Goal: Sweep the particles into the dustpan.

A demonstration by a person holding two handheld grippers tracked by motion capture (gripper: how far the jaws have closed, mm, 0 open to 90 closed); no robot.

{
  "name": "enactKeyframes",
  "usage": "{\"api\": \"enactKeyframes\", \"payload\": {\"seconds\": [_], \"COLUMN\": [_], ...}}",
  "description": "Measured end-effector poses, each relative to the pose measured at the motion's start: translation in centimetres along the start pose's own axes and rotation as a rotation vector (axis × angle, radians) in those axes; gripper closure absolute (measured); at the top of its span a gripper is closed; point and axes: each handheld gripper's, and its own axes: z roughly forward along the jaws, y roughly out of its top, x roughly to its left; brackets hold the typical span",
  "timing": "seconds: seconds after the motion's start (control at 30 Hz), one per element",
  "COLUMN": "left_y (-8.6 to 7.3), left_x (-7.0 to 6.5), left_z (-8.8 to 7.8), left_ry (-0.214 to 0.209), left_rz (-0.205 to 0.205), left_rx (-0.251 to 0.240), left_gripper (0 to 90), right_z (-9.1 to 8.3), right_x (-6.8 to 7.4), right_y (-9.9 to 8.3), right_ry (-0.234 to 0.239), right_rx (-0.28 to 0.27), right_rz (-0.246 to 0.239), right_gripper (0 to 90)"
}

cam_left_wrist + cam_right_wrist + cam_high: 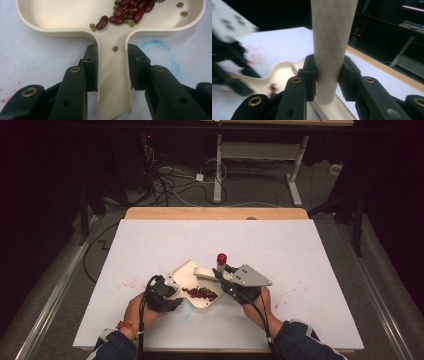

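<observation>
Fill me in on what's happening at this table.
A person works with a gripper in each hand on a white-covered table. The left gripper is clamped on the spout-like handle of a cream tray holding red kidney beans and a few small green beans. The right gripper is shut on a pale tube with a red top, held upright just over the tray's far end.
</observation>
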Motion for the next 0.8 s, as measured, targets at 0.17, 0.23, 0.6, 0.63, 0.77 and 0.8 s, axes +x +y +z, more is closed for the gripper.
{"api": "enactKeyframes", "payload": {"seconds": [0.17, 0.23, 0.6, 0.63, 0.77, 0.8], "left_y": [0.0, -0.1, -0.2, -0.2, -0.3, -0.3], "left_x": [-0.1, -0.1, -0.2, -0.2, -0.2, -0.2], "left_z": [0.0, 0.0, -0.3, -0.3, -0.3, -0.2], "left_ry": [0.006, 0.005, 0.013, 0.015, 0.014, 0.016], "left_rz": [0.003, 0.001, -0.015, -0.015, -0.014, -0.014], "left_rx": [-0.003, -0.009, -0.029, -0.029, -0.035, -0.035], "left_gripper": [63.3, 63.2, 63.2, 63.2, 63.2, 63.2], "right_z": [-0.7, -1.0, -1.7, -1.6, -1.1, -0.9], "right_x": [1.0, 0.9, -3.0, -3.2, -3.5, -3.4], "right_y": [0.9, 1.2, 1.2, 1.1, 0.6, 0.6], "right_ry": [0.037, 0.037, -0.06, -0.067, -0.076, -0.07], "right_rx": [-0.031, -0.043, -0.061, -0.055, -0.043, -0.039], "right_rz": [0.009, 0.005, 0.065, 0.066, 0.073, 0.077], "right_gripper": [70.7, 70.7, 70.6, 70.6, 70.6, 70.6]}}
